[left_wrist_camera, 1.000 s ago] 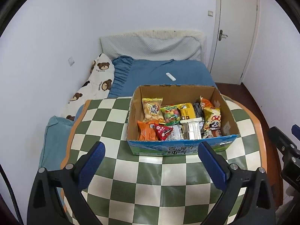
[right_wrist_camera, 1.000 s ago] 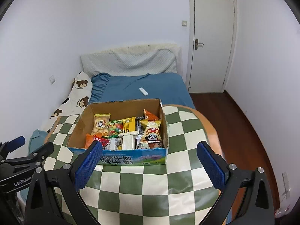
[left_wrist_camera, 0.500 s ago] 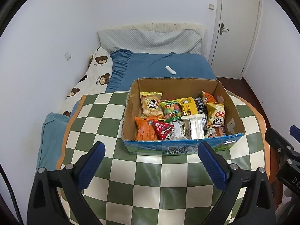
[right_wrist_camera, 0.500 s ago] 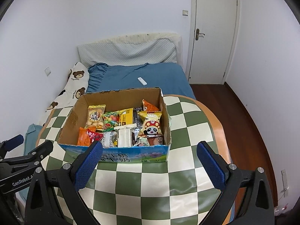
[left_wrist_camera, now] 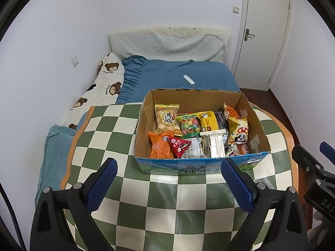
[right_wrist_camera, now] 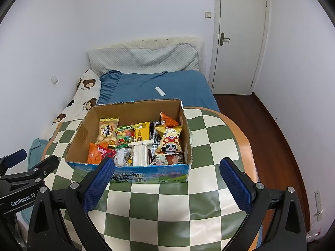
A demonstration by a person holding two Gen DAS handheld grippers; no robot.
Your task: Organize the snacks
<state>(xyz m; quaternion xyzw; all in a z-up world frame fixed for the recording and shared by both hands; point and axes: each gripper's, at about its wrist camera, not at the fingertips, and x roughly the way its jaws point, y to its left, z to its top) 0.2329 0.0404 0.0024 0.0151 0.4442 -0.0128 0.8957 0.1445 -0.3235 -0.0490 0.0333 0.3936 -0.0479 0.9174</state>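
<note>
While both grippers hang above the near edge of the table (left_wrist_camera: 171,207), nothing sits between their pads. Left gripper (left_wrist_camera: 167,179): jaws spread wide, empty. Right gripper (right_wrist_camera: 167,179): same. Just beyond, the box (left_wrist_camera: 201,167) stands on the checked cloth, snacks (left_wrist_camera: 196,133) packed inside, some upright, some flat; none on the cloth. That fits a sort finished as well as one pending. Any pick, I judge, wants a steep entry clear of the cardboard walls, pinching a packet's crimped edge, not its puffed belly. Beyond: bed (left_wrist_camera: 180,73), door (right_wrist_camera: 238,37).
</note>
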